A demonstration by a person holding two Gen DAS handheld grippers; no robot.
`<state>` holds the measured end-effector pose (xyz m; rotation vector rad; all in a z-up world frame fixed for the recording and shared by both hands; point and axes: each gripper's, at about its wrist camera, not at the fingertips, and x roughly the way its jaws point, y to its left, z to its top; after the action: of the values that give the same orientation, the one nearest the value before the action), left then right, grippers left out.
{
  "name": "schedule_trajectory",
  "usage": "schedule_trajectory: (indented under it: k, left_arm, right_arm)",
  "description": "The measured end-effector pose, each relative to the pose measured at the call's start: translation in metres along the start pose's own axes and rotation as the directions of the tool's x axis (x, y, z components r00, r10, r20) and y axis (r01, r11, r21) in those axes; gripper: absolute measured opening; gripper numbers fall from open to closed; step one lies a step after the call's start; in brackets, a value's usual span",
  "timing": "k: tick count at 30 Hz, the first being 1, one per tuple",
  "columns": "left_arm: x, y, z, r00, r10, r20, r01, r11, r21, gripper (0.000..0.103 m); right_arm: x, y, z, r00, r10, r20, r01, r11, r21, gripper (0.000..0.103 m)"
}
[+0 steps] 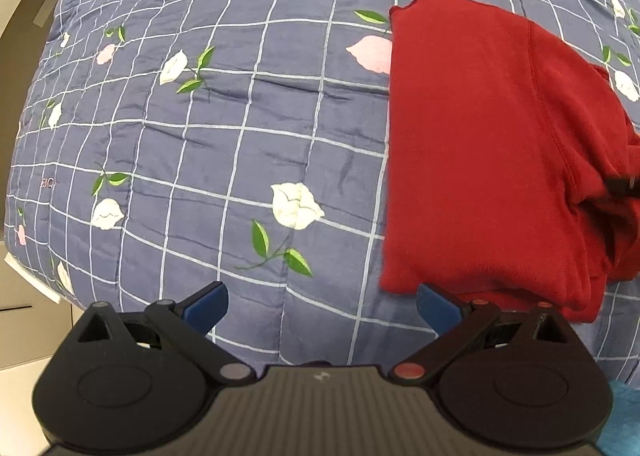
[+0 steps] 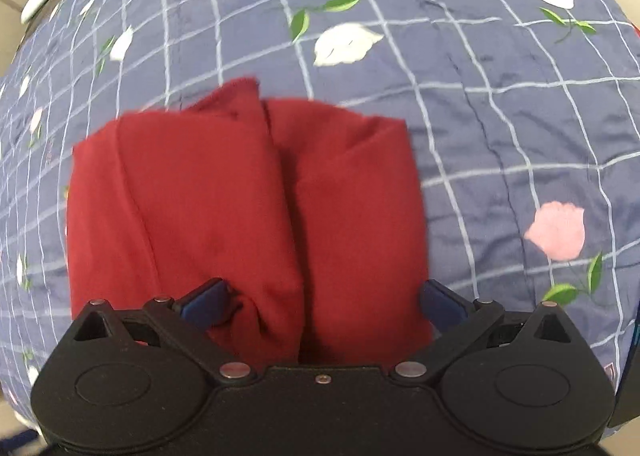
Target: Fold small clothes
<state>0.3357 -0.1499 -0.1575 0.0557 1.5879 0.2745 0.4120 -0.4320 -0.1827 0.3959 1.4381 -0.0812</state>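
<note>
My left claw [image 1: 322,306] is spread wide with nothing between its blue tips, hovering over the blue flowered quilt [image 1: 192,136] just beside the near left corner of the red top [image 1: 480,144]. My right claw [image 2: 322,302] is also spread wide, and the near end of the folded bundle sits between its tips; whether the tips touch the cloth I cannot tell from here.

The red top [image 2: 248,200] lies on the quilt [image 2: 500,116] in a rough packet, with two thick lobes side by side and a deep crease down the middle.

The risk, as I judge it, is in that crease. If I close my right claw now, I may pinch only one lobe or the top layer, and lifting would pull the packet open. The knit looks soft and limp, so loose layers on the right side could slide out. The quilt is puffy and wrinkled too, and a low grab with my left claw could catch bedding along with the corner.
</note>
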Motion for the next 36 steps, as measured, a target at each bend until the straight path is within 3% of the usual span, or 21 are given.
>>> schedule_trajectory:
  k: [6, 9, 14, 20, 23, 26, 32, 36]
  left_arm:
    - [0.009, -0.008, 0.011, 1.0, -0.012, -0.007, 0.012, 1.0, 0.014, 0.102]
    - [0.01, -0.012, 0.014, 1.0, -0.015, -0.001, 0.015, 0.999, 0.036, 0.102]
    - [0.012, -0.012, 0.018, 1.0, -0.01, -0.009, 0.011, 0.999, 0.047, 0.102]
    - [0.01, -0.008, 0.018, 1.0, 0.003, -0.008, -0.002, 0.999, 0.05, 0.102]
    - [0.01, -0.005, 0.017, 1.0, 0.005, -0.009, -0.004, 0.999, 0.04, 0.102]
    - [0.011, -0.004, 0.016, 1.0, 0.001, -0.013, -0.001, 1.0, 0.026, 0.102]
    - [0.01, -0.011, 0.018, 1.0, -0.005, -0.006, 0.005, 0.999, 0.033, 0.102]
    - [0.006, -0.019, 0.02, 1.0, -0.009, 0.01, 0.008, 0.998, 0.055, 0.102]
  right_arm:
    - [0.002, -0.008, -0.032, 0.998, -0.02, -0.052, 0.016, 0.997, -0.069, 0.102]
    - [-0.012, -0.014, -0.031, 0.999, 0.042, 0.01, -0.041, 0.998, -0.048, 0.102]
    - [-0.025, -0.01, -0.009, 0.987, 0.129, 0.096, -0.133, 0.99, 0.038, 0.102]
    - [-0.01, -0.004, 0.01, 0.99, 0.107, 0.089, -0.122, 0.976, 0.18, 0.101]
    - [-0.005, -0.002, 0.01, 0.993, 0.082, 0.081, -0.097, 0.974, 0.205, 0.087]
    - [-0.005, 0.004, 0.008, 0.995, 0.072, 0.072, -0.082, 0.984, 0.158, 0.074]
    - [-0.01, 0.002, 0.004, 0.992, 0.099, 0.078, -0.109, 0.984, 0.138, 0.021]
    - [-0.021, 0.004, 0.001, 0.987, 0.115, 0.116, -0.127, 0.987, 0.103, 0.006]
